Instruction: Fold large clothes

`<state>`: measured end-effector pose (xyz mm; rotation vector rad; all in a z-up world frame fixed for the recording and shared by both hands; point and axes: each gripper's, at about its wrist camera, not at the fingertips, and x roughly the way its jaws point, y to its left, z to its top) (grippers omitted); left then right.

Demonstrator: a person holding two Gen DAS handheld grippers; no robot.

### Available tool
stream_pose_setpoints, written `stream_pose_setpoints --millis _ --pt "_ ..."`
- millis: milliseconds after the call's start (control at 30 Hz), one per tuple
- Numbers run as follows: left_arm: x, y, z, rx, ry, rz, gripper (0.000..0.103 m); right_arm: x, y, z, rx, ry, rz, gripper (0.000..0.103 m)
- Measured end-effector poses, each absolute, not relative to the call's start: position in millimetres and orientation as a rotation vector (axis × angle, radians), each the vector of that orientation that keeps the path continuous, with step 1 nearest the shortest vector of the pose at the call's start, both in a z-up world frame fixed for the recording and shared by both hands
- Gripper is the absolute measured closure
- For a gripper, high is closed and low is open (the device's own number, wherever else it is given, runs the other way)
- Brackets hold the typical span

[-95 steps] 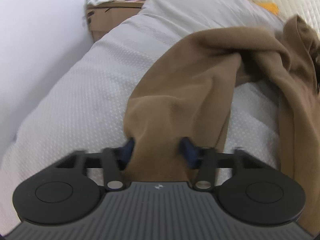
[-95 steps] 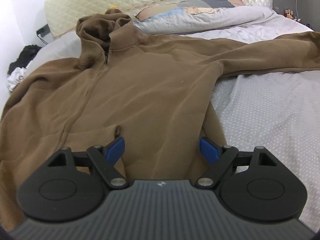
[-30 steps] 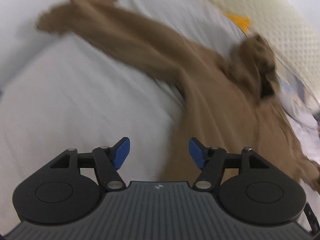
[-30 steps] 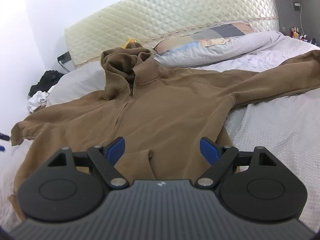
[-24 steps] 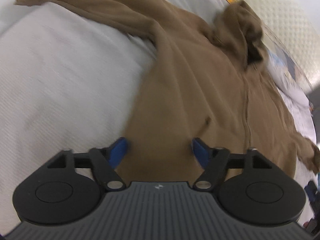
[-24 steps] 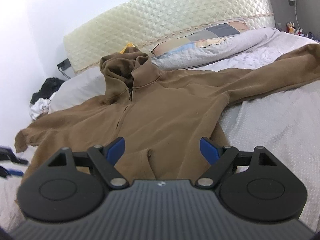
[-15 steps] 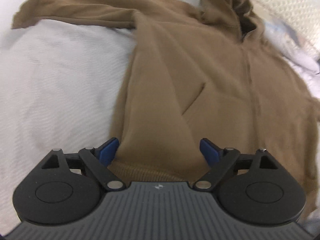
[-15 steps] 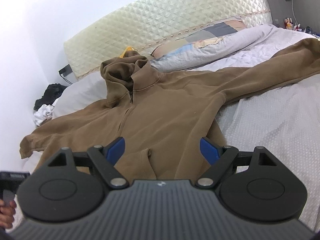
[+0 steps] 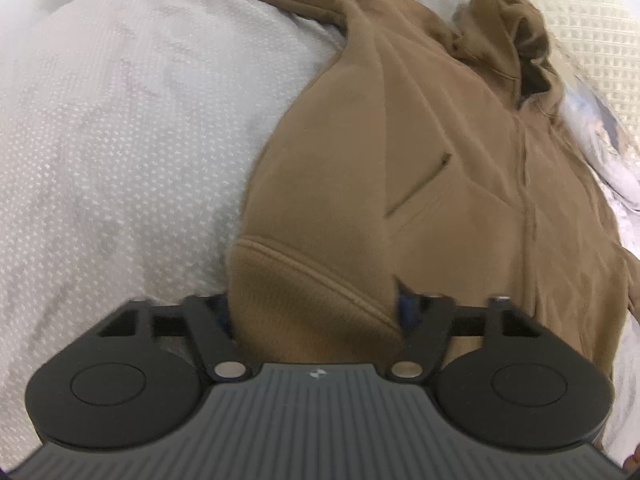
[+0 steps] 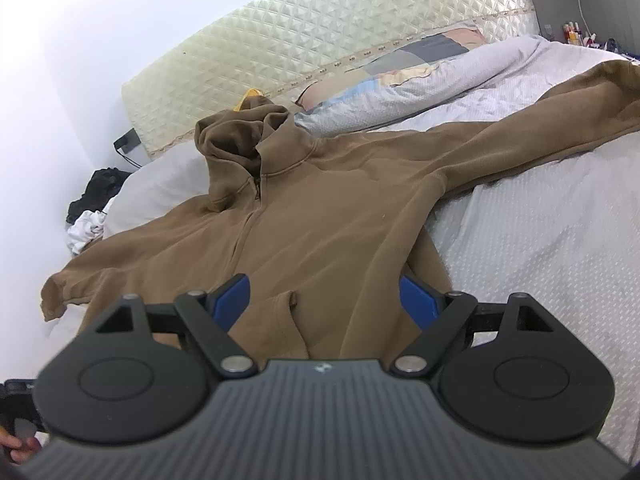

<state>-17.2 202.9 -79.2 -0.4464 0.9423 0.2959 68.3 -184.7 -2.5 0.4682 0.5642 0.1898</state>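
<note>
2 claws at brown hoodie (image 10: 328, 216)

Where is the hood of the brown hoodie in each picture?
Left wrist view: the hood sits at the top right, just below the quilted headboard.
Right wrist view: the hood is left of centre in the upper half, in front of the headboard.
Shared landmark: the zip line running down from the hood.

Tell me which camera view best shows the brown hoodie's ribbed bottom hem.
Left wrist view: the ribbed bottom hem fills the foreground, bunched between the left gripper's closing jaws. In the right wrist view the right gripper hides most of it.
</note>
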Motion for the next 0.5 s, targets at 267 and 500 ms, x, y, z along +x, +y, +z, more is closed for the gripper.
stream_pose_setpoints --millis 267,500 --pt "-21.7 194.2 -34.6 -0.409 0.907 0.143 0.080 65.5 -186.2 -0.9 0.475 0.555 0.188 0.019" --pt "-18.5 198.4 -40.1 -0.388 0.967 0.158 0.081 67.9 -184.6 -0.1 0.457 0.548 0.197 0.019"
